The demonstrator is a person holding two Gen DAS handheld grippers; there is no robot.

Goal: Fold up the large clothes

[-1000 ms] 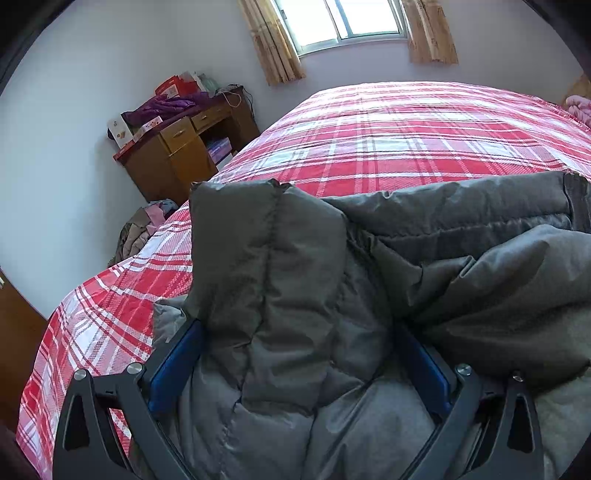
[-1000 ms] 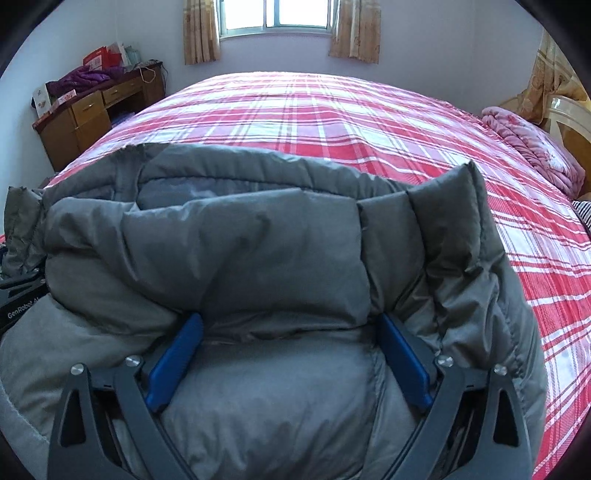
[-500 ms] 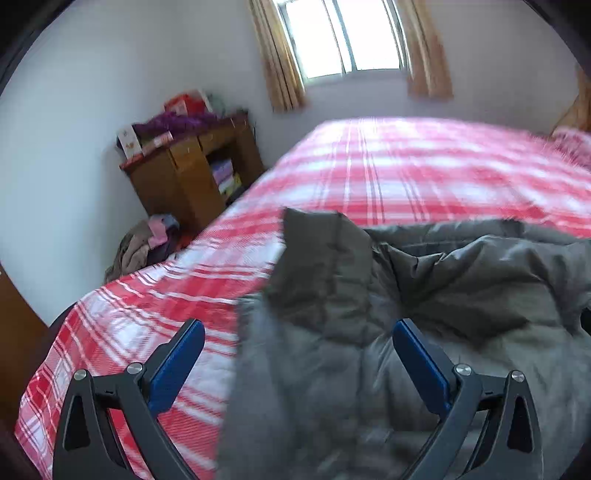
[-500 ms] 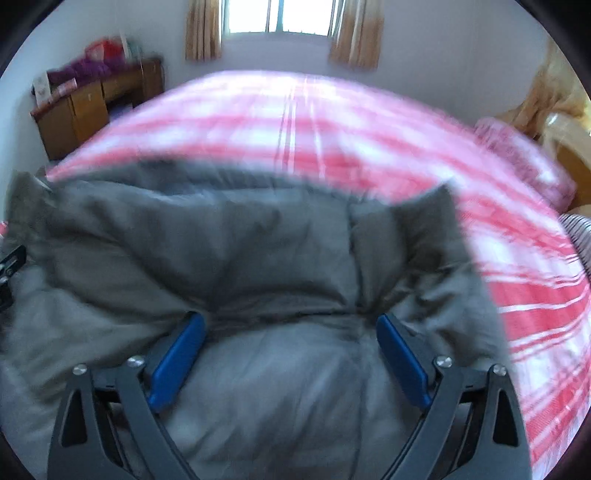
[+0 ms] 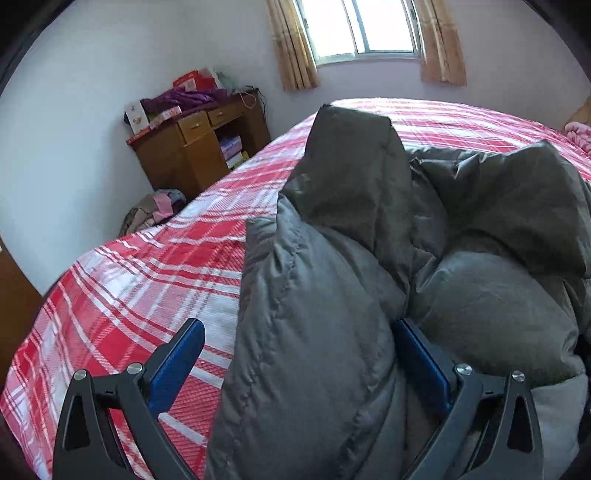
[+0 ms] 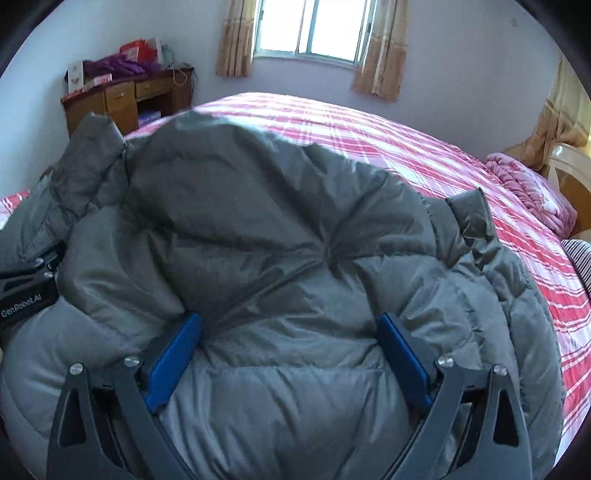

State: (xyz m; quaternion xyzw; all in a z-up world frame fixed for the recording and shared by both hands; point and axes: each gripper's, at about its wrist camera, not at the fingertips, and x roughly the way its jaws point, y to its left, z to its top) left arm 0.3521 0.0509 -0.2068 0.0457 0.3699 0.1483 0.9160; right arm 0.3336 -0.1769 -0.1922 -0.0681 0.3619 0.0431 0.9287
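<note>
A bulky grey puffer jacket (image 5: 369,295) lies bunched on a red plaid bed (image 5: 147,280). In the left wrist view my left gripper (image 5: 299,354) is wide open; the jacket's left edge sits between the blue pads (image 5: 177,365), loose, with bedspread showing beside the left pad. In the right wrist view the jacket (image 6: 288,258) fills the frame and puffs up between the spread blue pads (image 6: 173,354) of my right gripper (image 6: 291,350), which is open. The left gripper's body (image 6: 26,291) shows at the left edge of that view.
A wooden desk (image 5: 199,147) piled with boxes and purple cloth stands against the far left wall. Clothes (image 5: 155,210) lie on the floor beside it. A pink blanket (image 6: 532,192) and a headboard are at the bed's right end. A curtained window (image 6: 310,29) is behind.
Both grippers have pulled back and tilted up from the jacket. My left gripper has shifted left, so bedspread now shows beside its left pad. The jacket has slumped into a looser heap.
</note>
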